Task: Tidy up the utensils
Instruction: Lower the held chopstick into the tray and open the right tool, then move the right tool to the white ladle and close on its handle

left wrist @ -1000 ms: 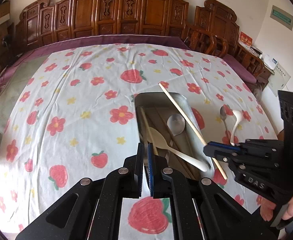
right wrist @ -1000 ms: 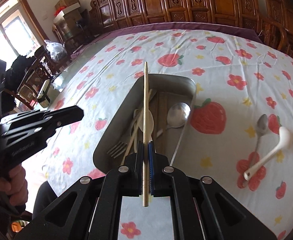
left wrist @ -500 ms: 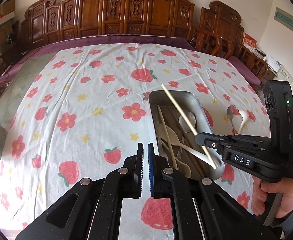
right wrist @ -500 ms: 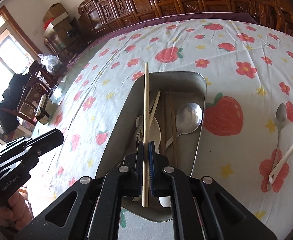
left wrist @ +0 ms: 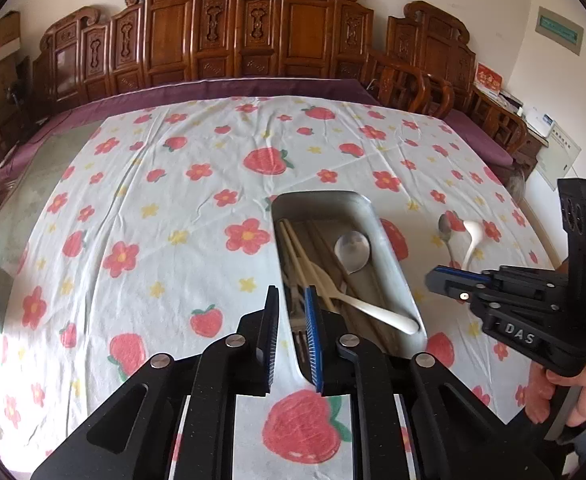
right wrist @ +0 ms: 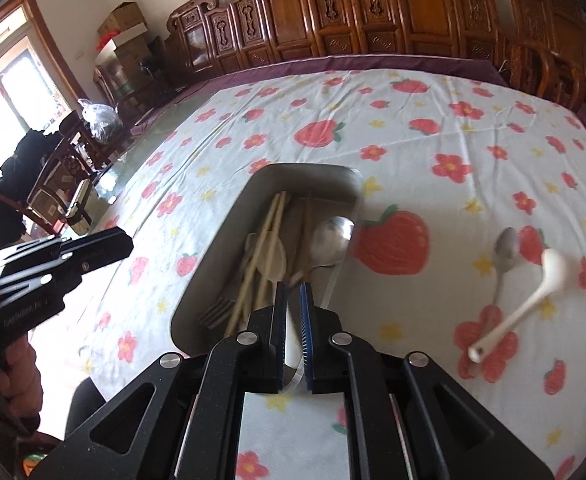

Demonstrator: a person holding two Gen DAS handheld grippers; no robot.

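Most utensils lie in the tray (right wrist: 229,280); two spoons (right wrist: 505,256) wait near the table's right edge. Left gripper (left wrist: 293,332) is opening, seemingly empty; right gripper (right wrist: 293,332) nearly closed, holding nothing.

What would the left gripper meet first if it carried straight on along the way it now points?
Probably the near end of the metal tray, at the fork lying there. The left gripper, its jaws opening with nothing between them, aims there, though depth is hard to judge.
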